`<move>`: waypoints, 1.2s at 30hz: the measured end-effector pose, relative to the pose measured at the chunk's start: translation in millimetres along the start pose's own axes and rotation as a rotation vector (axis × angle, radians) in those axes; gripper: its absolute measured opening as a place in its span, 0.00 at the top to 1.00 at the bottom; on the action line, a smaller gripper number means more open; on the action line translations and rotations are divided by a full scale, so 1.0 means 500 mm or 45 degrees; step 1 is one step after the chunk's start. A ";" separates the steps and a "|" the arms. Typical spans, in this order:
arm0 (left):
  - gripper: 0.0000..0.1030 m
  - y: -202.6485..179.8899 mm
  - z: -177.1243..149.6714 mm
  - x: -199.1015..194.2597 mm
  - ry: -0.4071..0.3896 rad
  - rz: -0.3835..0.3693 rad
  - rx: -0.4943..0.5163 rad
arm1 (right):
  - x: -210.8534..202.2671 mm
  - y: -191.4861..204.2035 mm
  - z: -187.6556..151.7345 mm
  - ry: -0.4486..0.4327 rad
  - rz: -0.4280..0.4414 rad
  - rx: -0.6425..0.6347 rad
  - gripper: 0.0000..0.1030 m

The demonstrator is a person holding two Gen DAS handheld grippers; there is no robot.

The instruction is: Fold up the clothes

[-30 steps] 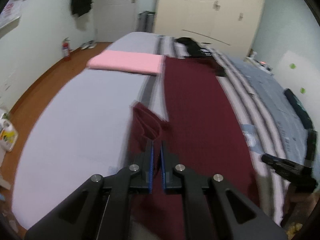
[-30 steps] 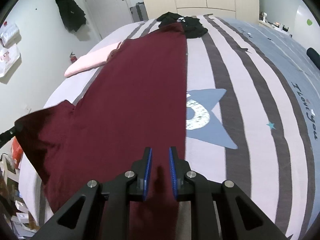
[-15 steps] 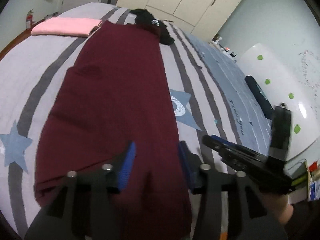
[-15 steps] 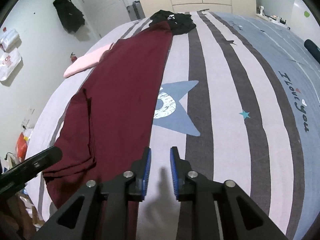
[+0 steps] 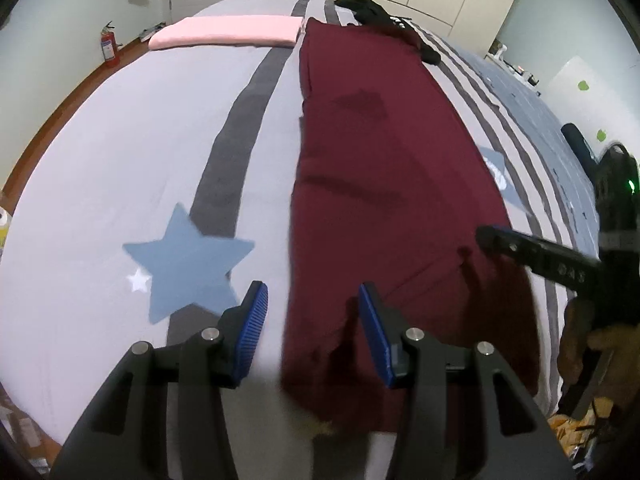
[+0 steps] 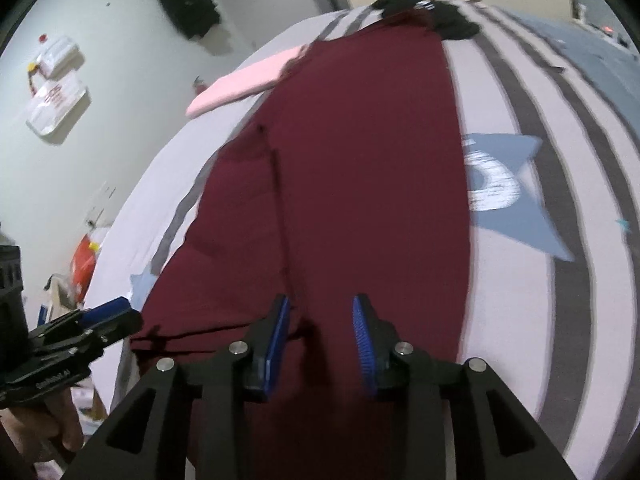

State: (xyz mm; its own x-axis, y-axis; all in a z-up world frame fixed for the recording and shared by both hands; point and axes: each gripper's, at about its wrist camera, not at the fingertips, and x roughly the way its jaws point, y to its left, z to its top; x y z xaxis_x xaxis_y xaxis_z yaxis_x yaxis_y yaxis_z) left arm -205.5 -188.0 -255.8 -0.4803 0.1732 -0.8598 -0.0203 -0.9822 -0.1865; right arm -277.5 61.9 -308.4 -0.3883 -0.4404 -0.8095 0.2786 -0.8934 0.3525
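A maroon garment (image 5: 380,152) lies folded into a long strip down the striped bed sheet (image 5: 120,140). My left gripper (image 5: 314,312) is open just above its near end, and the garment's left edge runs between the fingers without touching the pads. In the right wrist view the same maroon garment (image 6: 352,152) fills the middle. My right gripper (image 6: 320,320) hovers over its near part with jaws opening, and no cloth is pinched between the pads. The right gripper (image 5: 490,236) also shows at the right edge of the left wrist view, and the left gripper (image 6: 120,312) shows low on the left.
A folded pink garment (image 5: 228,32) and a black garment (image 5: 384,20) lie at the bed's far end. A blue star print (image 5: 188,256) marks the sheet left of the maroon strip. A fire extinguisher (image 5: 109,46) stands on the floor, and dark clothing (image 6: 184,0) hangs on the wall.
The left gripper, shut on a lifted maroon flap a second ago, has let go; the flap now lies flat. Both grippers have sunk toward the near end, and the right jaws stand wider.
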 end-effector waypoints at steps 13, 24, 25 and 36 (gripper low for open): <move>0.57 0.019 -0.002 0.033 -0.013 0.022 0.004 | 0.056 0.030 -0.002 0.043 -0.024 -0.022 0.71; 0.58 0.059 -0.039 0.031 0.048 -0.004 -0.016 | 0.046 0.035 -0.025 0.055 -0.055 -0.011 0.71; 0.58 0.061 -0.027 0.020 0.017 -0.006 -0.023 | 0.042 0.035 -0.020 0.042 -0.059 -0.010 0.71; 0.58 0.047 0.152 0.097 -0.151 -0.016 0.037 | 0.068 0.053 0.132 -0.128 -0.044 0.000 0.71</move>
State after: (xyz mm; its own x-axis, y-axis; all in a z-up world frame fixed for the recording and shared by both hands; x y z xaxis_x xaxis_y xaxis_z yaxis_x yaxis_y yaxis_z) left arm -295.9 -208.4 -265.6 -0.5799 0.1775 -0.7951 -0.0515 -0.9820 -0.1817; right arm -341.3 17.3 -295.2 -0.4842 -0.4160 -0.7698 0.2638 -0.9082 0.3249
